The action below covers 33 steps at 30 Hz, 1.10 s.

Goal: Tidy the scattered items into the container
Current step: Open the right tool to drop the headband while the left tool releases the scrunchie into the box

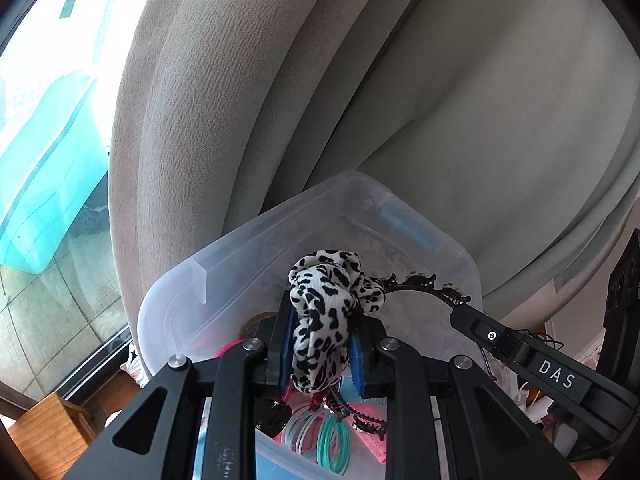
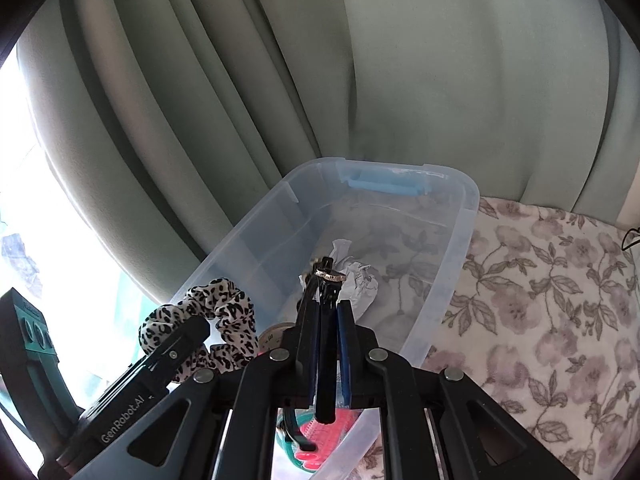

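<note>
A bed covered in a floral-print blanket point(image 2: 540, 300), pale with mauve blossoms and grey-green leaves, carries a clear plastic container point(image 2: 452, 264) set along its left edge, hard against grey-green curtains point(image 2: 248, 92). The blanket's pattern shows through the container's see-through base. To the right of the container the blanket runs bare toward the far right corner, where a thin black wire point(image 2: 631, 237) loops in at the edge.
</note>
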Tool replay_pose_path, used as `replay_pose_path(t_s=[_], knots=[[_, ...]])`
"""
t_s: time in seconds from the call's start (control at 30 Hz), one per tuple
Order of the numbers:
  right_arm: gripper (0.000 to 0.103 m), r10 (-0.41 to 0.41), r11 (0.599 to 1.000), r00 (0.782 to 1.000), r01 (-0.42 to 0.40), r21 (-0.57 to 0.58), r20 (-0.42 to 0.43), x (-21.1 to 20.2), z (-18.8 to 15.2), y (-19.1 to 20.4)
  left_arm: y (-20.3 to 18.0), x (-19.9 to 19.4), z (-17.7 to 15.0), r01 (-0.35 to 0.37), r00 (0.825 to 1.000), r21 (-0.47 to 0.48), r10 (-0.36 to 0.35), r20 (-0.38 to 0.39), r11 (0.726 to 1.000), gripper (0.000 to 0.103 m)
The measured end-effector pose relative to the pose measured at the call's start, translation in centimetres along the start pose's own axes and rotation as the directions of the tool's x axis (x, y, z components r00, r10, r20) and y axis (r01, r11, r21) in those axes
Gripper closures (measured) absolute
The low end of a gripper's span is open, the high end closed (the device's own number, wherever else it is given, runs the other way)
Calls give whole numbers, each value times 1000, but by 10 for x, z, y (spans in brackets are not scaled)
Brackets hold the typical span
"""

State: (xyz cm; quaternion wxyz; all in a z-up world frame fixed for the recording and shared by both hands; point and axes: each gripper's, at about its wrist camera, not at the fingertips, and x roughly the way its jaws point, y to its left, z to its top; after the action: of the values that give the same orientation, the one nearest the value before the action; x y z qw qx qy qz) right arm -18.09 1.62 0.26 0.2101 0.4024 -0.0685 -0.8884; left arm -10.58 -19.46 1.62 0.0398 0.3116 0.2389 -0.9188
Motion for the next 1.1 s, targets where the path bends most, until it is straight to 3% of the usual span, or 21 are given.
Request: replay_pose_path(t_s=[0.13, 0.33, 0.43, 0.73, 0.9, 1.1], knots=[[91, 1, 1000, 1000, -1, 7, 2, -2, 0, -1, -2, -3, 0, -11, 1000, 6, 11, -4, 1000, 77], [90, -4, 1000, 1000, 4, -3, 12, -9, 4, 0, -6, -10, 0, -26, 1000, -2, 26, -3, 1000, 65], [90, -7, 1000, 1000, 7, -6, 17, -16, 4, 1, -10, -16, -1, -28, 1000, 6, 28, 2, 1000, 54], [90, -19, 999, 1000, 19, -34, -13, -31, -5, 4, -27, -38, -7, -18, 1000, 44, 18, -2, 999, 40], [86, -32, 998, 998, 30, -58, -47, -38, -13, 6, -10, -23, 11, -19, 1000, 55, 19, -13, 998, 37], [79, -50, 997, 996, 45, -63, -68, -43, -22, 12, -7, -6, -2, -36, 999, 43, 38, -28, 998, 27]])
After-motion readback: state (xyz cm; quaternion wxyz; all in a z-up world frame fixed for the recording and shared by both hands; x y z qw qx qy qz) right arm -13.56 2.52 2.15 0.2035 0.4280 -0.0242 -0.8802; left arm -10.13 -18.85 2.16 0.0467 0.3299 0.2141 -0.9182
